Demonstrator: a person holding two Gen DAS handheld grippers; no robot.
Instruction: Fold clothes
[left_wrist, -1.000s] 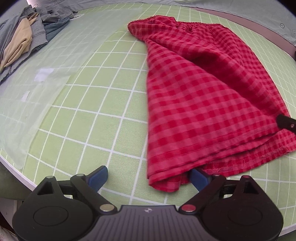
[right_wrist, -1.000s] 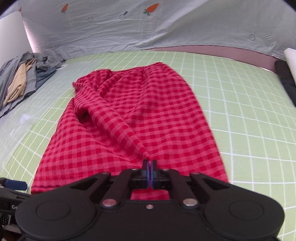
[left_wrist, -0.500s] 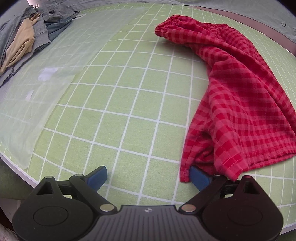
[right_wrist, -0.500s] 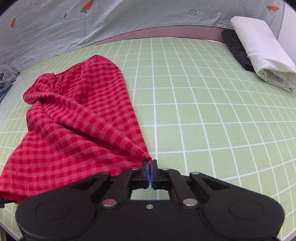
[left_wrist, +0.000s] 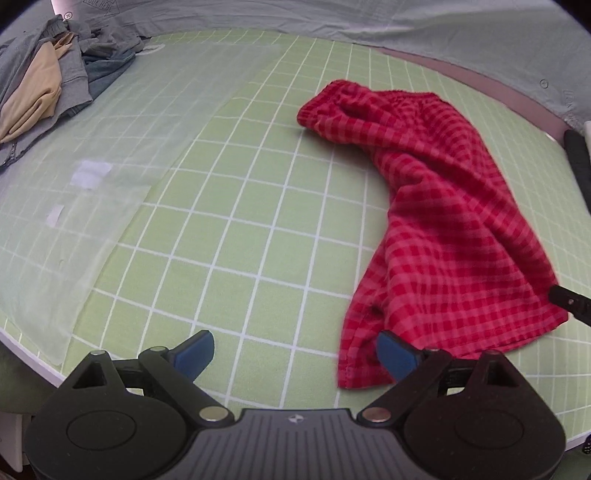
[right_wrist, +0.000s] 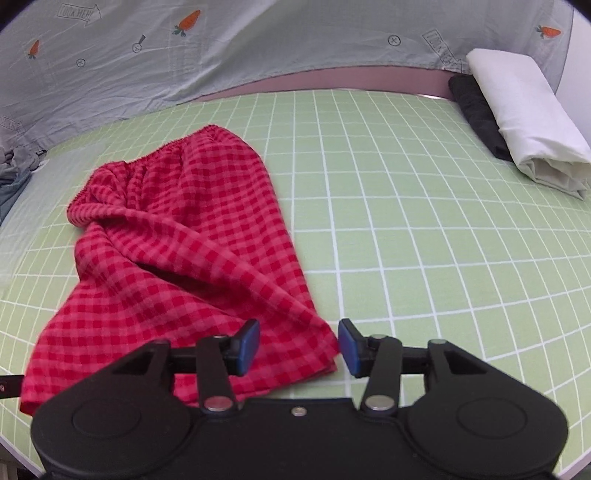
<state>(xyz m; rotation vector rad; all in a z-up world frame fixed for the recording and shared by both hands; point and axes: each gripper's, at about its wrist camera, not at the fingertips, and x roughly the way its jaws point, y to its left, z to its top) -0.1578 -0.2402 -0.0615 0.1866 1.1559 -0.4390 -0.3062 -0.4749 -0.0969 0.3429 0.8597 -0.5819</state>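
A red checked garment (left_wrist: 443, 221) with an elastic waistband lies folded lengthwise on the green grid mat (left_wrist: 240, 221). It also shows in the right wrist view (right_wrist: 184, 258), waistband at the far end. My left gripper (left_wrist: 295, 354) is open and empty; its right pad touches the garment's near hem corner. My right gripper (right_wrist: 299, 347) is open over the garment's near right corner, the cloth lying loose between its pads.
A pile of grey, tan and blue clothes (left_wrist: 44, 85) sits at the far left. A folded white cloth (right_wrist: 524, 118) on a black one (right_wrist: 476, 110) lies at the far right. A clear plastic sheet (left_wrist: 74, 177) covers the mat's left part. The table's front edge is close.
My right gripper was shut on the garment's corner and dragged it rightward over itself; now it has opened and let the cloth drop. The garment has shifted right in the left wrist view.
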